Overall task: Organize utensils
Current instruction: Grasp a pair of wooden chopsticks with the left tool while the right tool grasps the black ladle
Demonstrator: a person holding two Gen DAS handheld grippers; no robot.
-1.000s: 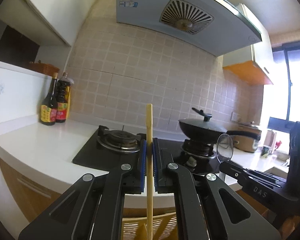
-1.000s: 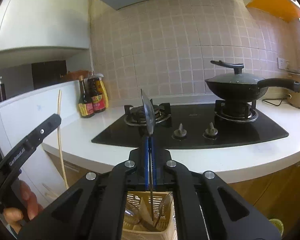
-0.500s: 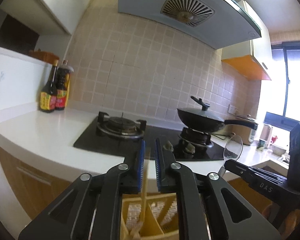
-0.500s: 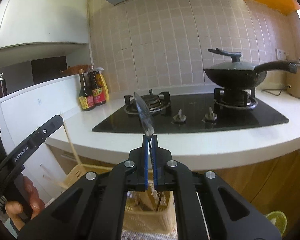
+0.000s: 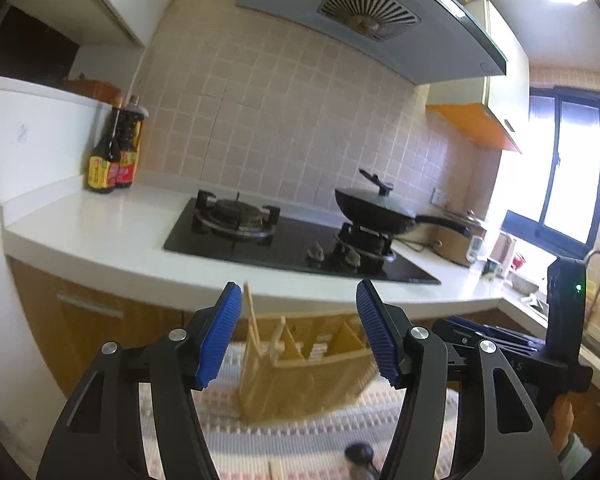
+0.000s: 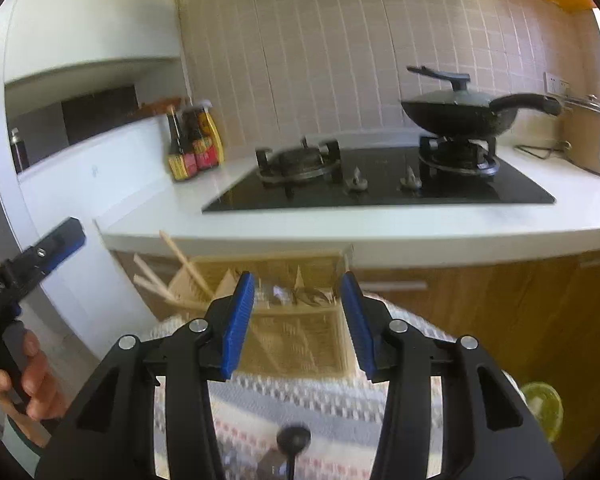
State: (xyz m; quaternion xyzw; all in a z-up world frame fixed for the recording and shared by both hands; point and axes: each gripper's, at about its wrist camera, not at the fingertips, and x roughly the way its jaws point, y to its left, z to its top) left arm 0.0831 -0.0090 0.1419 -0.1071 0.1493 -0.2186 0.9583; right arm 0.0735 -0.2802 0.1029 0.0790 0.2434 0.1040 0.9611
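A woven yellow utensil basket (image 5: 324, 384) with dividers stands on a striped mat (image 5: 300, 440) below the counter edge. Wooden chopsticks (image 5: 254, 332) lean in its left compartment, and metal spoons (image 6: 308, 296) lie in a middle one. My left gripper (image 5: 298, 334) hangs just in front of the basket, its jaws opening with nothing pressed between the blue pads. My right gripper (image 6: 298, 320) faces the same basket (image 6: 296, 340), its jaws also opening and holding nothing. A dark-handled utensil (image 6: 292, 440) lies on the mat beneath both grippers.
Behind the basket runs a white counter (image 6: 380, 236) with a black gas hob (image 6: 380, 188), a lidded wok (image 6: 456, 116) on the right burner, sauce bottles (image 6: 194, 144) at the left and a rice cooker (image 6: 592, 136) at the right. A person's hand (image 6: 32, 380) holds the left gripper.
The left gripper let go of the chopstick and the right one let go of the spoon; both now rest in the basket. Both grippers opened and drew back from the counter.
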